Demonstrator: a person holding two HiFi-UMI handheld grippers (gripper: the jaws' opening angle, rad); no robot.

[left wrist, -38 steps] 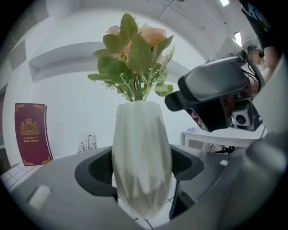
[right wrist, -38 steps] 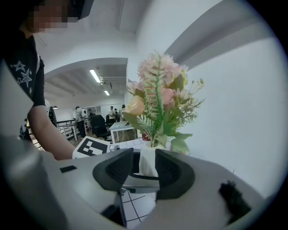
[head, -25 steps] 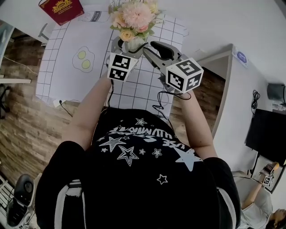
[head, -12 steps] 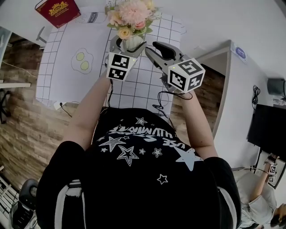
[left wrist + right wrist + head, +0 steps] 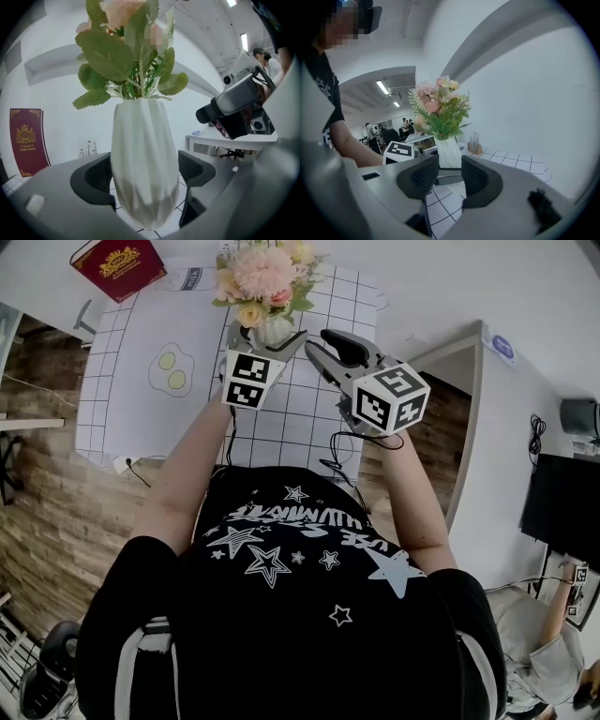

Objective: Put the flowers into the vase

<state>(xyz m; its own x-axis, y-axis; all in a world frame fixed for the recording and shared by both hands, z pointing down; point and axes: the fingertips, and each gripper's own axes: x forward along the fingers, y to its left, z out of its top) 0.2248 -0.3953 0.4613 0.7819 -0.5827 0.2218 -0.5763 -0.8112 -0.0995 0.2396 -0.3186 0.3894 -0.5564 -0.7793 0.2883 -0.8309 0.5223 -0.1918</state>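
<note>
Left gripper [image 5: 145, 176]: its 2 jaws had just been opening, pads slack around the white vase [image 5: 143, 150]. Flowers [image 5: 261, 277] already stood in it. Right gripper [image 5: 449, 176], at 4 o'clock, was narrowly parted and empty. Apparently the release step; next, withdraw toward 6 o'clock without tipping.

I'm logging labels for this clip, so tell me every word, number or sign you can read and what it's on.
Nothing reads clearly.
Red book: gold crest, lettering too small.
Black T-shirt: white lettering, upside down, not legible.
Left cube and right cube: square markers, no words.
Blue sticker: too small.
</note>
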